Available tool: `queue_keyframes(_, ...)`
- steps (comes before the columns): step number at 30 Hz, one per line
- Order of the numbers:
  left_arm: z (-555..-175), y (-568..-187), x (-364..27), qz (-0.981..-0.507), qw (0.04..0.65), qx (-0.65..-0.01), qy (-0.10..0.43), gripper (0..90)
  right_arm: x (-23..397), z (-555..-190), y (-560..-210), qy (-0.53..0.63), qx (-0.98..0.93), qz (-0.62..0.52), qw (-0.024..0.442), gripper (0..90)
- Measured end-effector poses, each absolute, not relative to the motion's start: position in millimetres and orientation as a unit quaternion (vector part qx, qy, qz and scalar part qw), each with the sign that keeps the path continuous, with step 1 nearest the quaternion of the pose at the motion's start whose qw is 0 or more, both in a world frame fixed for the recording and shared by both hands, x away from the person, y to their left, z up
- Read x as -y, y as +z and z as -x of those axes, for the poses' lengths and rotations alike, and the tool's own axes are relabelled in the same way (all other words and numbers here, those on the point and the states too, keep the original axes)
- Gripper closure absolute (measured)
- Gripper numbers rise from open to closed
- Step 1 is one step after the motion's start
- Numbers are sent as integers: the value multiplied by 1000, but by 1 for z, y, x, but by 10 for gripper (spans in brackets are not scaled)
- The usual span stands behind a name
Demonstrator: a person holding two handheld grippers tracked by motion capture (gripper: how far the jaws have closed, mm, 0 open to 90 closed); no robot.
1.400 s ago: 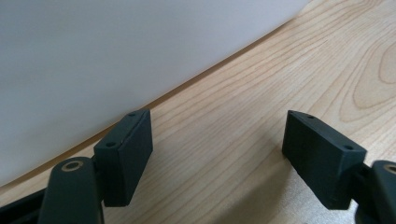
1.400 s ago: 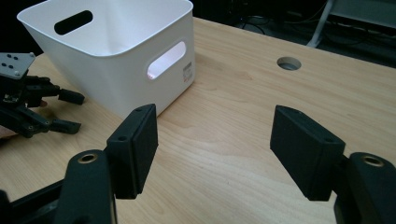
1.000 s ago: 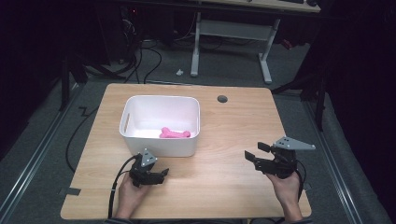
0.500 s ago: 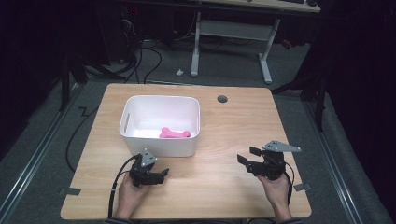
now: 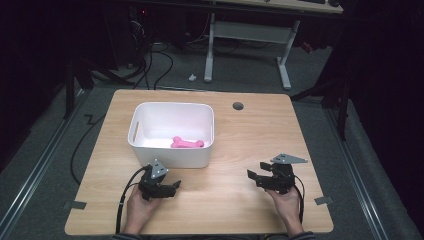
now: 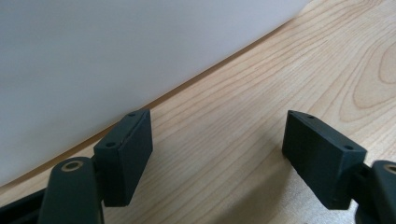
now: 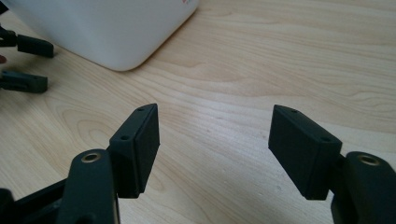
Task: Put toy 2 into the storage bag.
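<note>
Resting low over the desk (image 5: pixel 250 135), the left gripper (image 5: pixel 172 187) sat at the white bin's (image 5: pixel 170 155) six o'clock and the right gripper (image 5: pixel 253 176) near four, fingers released and empty. The pink bone toy (image 5: pixel 187 143) lay inside the bin, so probably nothing needed holding.

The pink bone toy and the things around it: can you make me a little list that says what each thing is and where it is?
toy: pink bone, lying flat inside the bin
bin: white plastic bin, on the wooden table, toward the left
left gripper: jaws open, nothing between them, just in front of the bin
right gripper: jaws apart, nothing between them, over bare wood at the right
hole: small round hole in the table, behind the bin's right side
</note>
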State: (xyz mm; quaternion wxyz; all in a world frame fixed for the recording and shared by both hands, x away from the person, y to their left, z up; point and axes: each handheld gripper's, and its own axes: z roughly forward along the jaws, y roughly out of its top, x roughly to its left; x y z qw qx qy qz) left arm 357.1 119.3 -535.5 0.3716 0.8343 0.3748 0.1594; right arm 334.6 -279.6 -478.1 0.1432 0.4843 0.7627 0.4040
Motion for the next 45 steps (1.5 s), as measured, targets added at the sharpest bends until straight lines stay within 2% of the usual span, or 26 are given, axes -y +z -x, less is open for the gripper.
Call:
queue_keyframes(18, -357, -536, -119, -834, 372, -375, 159, 247, 272, -348, -509, 377, -769, -499, 133, 340)
queue_keyframes(45, -357, -536, -119, -834, 372, -375, 159, 247, 255, -355, -526, 331, -787, -488, 180, 324)
